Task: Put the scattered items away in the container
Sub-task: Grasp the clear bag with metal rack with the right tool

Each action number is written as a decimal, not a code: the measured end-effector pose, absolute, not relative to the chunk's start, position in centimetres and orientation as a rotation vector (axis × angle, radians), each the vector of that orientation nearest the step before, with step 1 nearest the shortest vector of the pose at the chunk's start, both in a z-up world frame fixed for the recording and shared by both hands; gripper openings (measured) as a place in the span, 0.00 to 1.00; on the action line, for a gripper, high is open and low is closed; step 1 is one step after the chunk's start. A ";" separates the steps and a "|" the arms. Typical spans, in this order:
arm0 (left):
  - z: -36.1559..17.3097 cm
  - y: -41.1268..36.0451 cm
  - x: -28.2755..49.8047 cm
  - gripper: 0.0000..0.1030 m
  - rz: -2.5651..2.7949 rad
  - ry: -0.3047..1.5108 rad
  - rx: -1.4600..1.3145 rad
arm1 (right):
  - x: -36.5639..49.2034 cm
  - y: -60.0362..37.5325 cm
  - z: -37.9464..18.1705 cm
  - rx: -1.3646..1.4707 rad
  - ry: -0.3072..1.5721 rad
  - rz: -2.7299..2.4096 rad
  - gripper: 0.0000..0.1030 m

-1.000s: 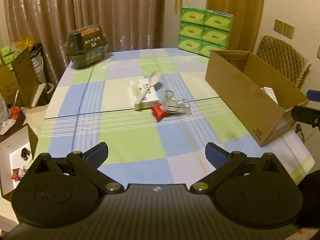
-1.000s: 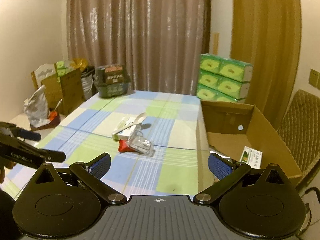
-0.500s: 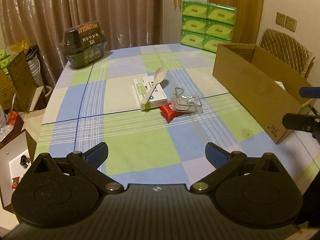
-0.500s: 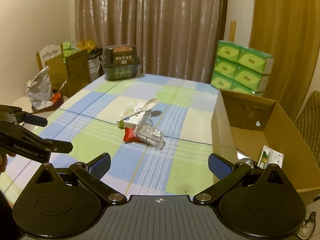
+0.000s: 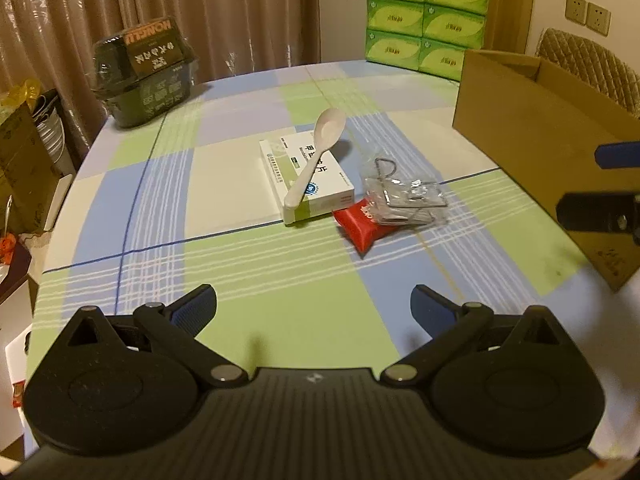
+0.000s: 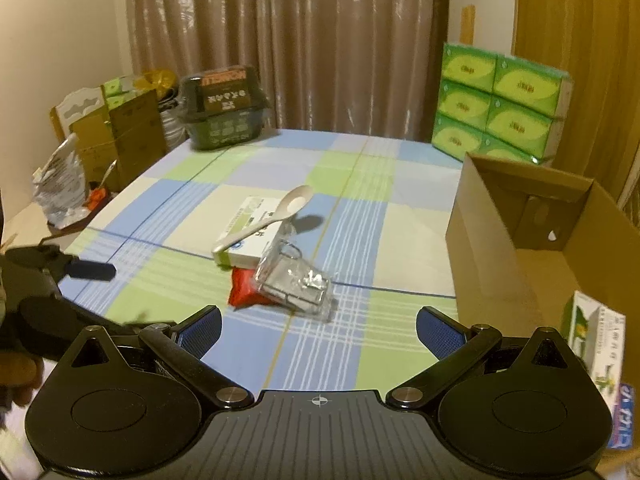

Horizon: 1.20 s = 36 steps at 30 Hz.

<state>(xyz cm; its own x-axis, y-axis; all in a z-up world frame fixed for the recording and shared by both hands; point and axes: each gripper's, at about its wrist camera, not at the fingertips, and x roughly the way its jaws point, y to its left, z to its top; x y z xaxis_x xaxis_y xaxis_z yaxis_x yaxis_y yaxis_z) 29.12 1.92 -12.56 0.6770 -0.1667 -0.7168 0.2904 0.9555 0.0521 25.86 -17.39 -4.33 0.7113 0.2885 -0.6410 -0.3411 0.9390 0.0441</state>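
Warm, dim indoor light is falling from overhead, casting a soft shadow beside the spoon (image 5: pixel 316 154). Fisheye bending is curving the edges; corners are darkening, and the curtain (image 6: pixel 320 44) is glinting.

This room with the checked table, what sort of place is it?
Most likely a home dining room: a table under a checked cloth, long curtains behind it, a quilted chair, and stacked tissue packs stored by the wall.
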 end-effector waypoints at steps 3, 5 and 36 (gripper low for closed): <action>-13.6 1.5 30.3 0.98 -0.275 0.770 0.185 | 27.4 -17.2 -5.2 -0.053 0.707 0.337 0.98; -14.4 1.2 31.0 0.98 -0.280 0.758 0.203 | 28.3 -17.1 -5.9 -0.036 0.717 0.328 0.98; -17.4 -0.4 35.0 0.98 -0.476 0.674 0.298 | 36.1 -14.5 -12.1 0.168 0.818 0.335 0.97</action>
<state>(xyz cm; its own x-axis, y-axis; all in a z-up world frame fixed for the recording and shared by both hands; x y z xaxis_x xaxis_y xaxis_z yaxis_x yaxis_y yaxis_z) 35.04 -0.43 -17.39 0.6812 -0.3227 -0.6571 0.5111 0.8523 0.1113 36.06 -14.49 -12.07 0.6349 0.3556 -0.6859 -0.2272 0.9345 0.2742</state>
